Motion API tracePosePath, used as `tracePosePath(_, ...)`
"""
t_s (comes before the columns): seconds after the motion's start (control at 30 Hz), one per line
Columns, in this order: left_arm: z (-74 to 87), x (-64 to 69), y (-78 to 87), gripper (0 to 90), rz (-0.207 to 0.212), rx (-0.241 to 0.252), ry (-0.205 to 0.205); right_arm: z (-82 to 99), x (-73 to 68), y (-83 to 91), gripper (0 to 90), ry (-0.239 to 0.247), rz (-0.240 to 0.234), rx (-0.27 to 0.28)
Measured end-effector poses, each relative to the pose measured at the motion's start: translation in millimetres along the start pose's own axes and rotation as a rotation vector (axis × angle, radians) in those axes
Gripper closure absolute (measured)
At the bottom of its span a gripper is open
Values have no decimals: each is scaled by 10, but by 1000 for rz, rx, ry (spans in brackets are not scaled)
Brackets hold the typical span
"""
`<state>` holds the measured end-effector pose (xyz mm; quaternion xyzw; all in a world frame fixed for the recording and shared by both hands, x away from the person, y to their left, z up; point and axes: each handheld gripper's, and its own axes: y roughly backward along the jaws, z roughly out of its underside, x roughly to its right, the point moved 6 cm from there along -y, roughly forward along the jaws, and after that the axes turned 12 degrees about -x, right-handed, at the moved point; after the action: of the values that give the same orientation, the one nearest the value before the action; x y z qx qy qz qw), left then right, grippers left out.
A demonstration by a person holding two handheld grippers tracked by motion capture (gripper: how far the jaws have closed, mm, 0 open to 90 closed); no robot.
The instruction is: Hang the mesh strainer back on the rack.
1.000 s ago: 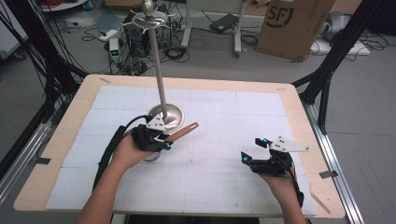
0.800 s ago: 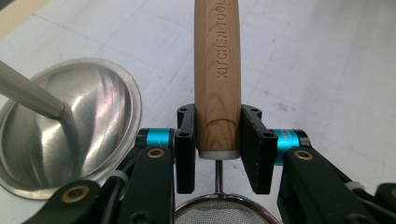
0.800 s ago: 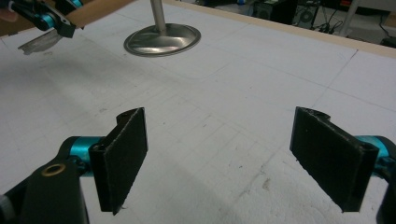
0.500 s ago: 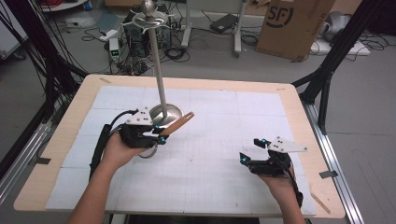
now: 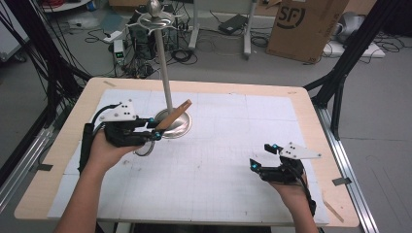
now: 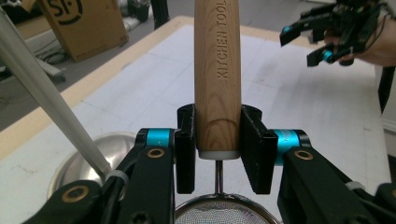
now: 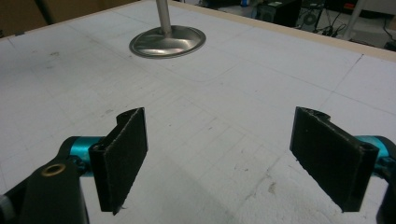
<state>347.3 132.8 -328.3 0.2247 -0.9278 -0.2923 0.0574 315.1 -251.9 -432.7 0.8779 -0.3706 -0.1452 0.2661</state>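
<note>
A strainer with a wooden handle (image 5: 174, 115) stamped "KITCHEN TOOL" (image 6: 217, 70) is clamped at the handle's base in my left gripper (image 5: 154, 128) (image 6: 217, 140), held off the table. Its mesh bowl (image 6: 219, 215) (image 5: 144, 148) hangs below the jaws and the handle slants up to the right, close by the pole. A metal stand (image 5: 164, 68) rises from a round base (image 5: 180, 128) (image 6: 88, 161) (image 7: 168, 42) to a disc-shaped top (image 5: 154, 17). My right gripper (image 5: 263, 156) (image 7: 224, 149) (image 6: 303, 44) rests low at the front right, open, nothing between its pads.
A white gridded mat (image 5: 218, 160) covers the wooden table (image 5: 301, 94). A cardboard box (image 5: 301, 24), cables and black frame legs (image 5: 340, 73) stand on the floor behind the table.
My left gripper has risen and shifted left with the strainer, the handle tip now nearer the pole. The right gripper has stayed put.
</note>
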Motion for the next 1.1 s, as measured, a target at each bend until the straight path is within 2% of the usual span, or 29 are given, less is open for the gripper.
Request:
tracePosePath(0.1,-37,-29,109,691,-6,22,-1,1,2,-4,182,0,2,0)
tracePosePath(0.33,-107,-106,313,690,-41,36,-18,14,21,9,182,-4,7,-3)
tracePosePath(0.53,-170,-164,452,690,-47,73,-14,13,21,2,182,-1,9,-3)
tracePosePath(0.9,-267,-297,685,690,-100,99,-12,25,20,0,182,-6,5,-7)
tracePosePath(1.0,-297,-341,745,690,-105,122,2,23,16,-4,182,-5,5,-7)
tracePosePath(1.1,-339,-405,804,690,-124,123,7,23,14,-4,182,-5,5,-7)
